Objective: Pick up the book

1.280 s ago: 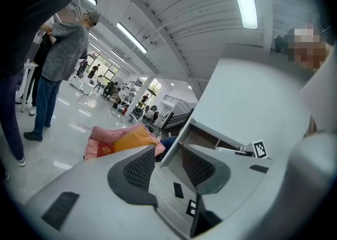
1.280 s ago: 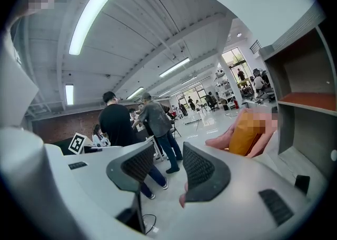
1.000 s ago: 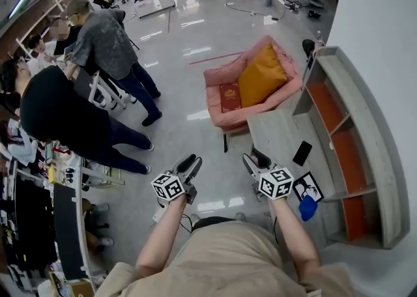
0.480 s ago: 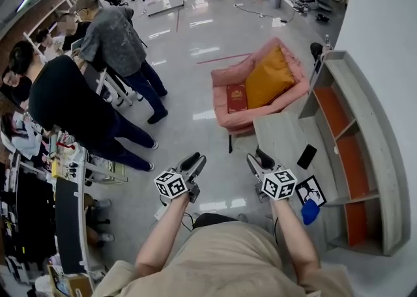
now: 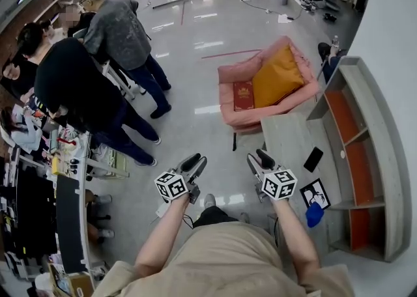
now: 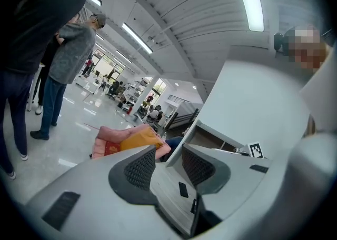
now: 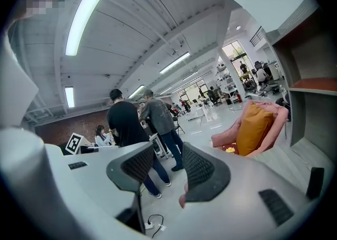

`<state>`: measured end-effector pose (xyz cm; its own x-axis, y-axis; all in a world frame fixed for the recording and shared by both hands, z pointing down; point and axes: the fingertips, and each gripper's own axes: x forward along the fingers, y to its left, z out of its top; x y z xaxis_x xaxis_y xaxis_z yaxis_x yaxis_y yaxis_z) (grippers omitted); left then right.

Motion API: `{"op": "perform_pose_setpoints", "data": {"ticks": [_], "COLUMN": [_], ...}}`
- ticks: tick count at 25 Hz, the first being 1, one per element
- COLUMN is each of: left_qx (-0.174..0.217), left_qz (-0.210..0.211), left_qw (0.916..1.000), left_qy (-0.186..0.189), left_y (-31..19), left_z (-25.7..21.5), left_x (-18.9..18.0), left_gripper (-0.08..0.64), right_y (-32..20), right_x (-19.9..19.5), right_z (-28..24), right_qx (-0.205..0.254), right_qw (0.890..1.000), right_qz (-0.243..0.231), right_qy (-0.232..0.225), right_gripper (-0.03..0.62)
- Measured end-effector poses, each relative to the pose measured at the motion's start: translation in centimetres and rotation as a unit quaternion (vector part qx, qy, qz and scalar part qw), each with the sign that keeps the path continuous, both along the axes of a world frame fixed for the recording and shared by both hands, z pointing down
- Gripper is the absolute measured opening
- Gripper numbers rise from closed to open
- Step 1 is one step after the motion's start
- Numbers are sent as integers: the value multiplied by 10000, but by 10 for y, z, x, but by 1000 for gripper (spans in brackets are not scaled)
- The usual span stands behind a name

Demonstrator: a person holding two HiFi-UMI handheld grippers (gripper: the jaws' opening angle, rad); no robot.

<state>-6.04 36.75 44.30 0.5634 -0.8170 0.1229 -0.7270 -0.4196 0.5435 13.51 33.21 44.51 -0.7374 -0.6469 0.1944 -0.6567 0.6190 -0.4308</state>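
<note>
Glossy pale floor (image 5: pixel 189 55) runs through a big workshop hall. Off at ten o'clock from the person a knot of people (image 5: pixel 75 84) stands, well apart from the job.

The left gripper (image 5: pixel 192 162) is held out in front of the body on a bent, bare left forearm (image 5: pixel 166 230), pointing almost level across the room. Its jaws stand a narrow way apart with nothing between them. From it the book (image 5: pixel 244 96) lies at about one o'clock, well apart, with open floor in between.

That red book rests flat on the seat of a pink armchair (image 5: pixel 240 118). It sits toward the chair's nine o'clock side, just beside an orange cushion (image 5: pixel 277 77) that leans against the back. Its long axis runs twelve to six, so a short edge faces the person, and the front edge looks the easiest place to take it.

The right gripper (image 5: pixel 258 159) is carried the same way, nearly level on a bent right forearm (image 5: pixel 293 230). Its jaws are also a narrow way apart and empty. From it the book sits close to twelve o'clock, a shade toward eleven, and this is the nearer hand with the straighter line. I'd judge neither can reach yet, so the person must walk closer to the chair first.

At two o'clock of that hand a grey desk (image 5: pixel 287 139) carries a dark phone (image 5: pixel 313 159), and a shelf unit (image 5: pixel 365 126) stands beyond at three.
</note>
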Motion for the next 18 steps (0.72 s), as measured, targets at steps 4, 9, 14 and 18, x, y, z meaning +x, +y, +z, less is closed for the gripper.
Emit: {"op": "perform_pose_setpoints", "data": {"ticks": [4,9,14,18], "left_qx": [32,75,84,96], "left_qz": [12,82,244,386], "left_qw": [10000,9998,9995,9990], "left_qy": [36,138,191,222], "left_y": [-18,-44,-70,-91], "left_z": [1,-2,-1,2], "left_x": [-26,-58,-95,-119], "left_gripper": [164,164,164,164], "right_y": [-16,-36,-56,-71], "right_x": [-23,-53,-92,-113], "right_z": [-5,-7,-12,-13], "right_qx": [60,70,83,111], "right_qw": [10000,9998,9994,9987], "right_qz": [35,156,277,405], "right_qy": [46,134,202,275], "right_gripper": [163,163,163,163]}}
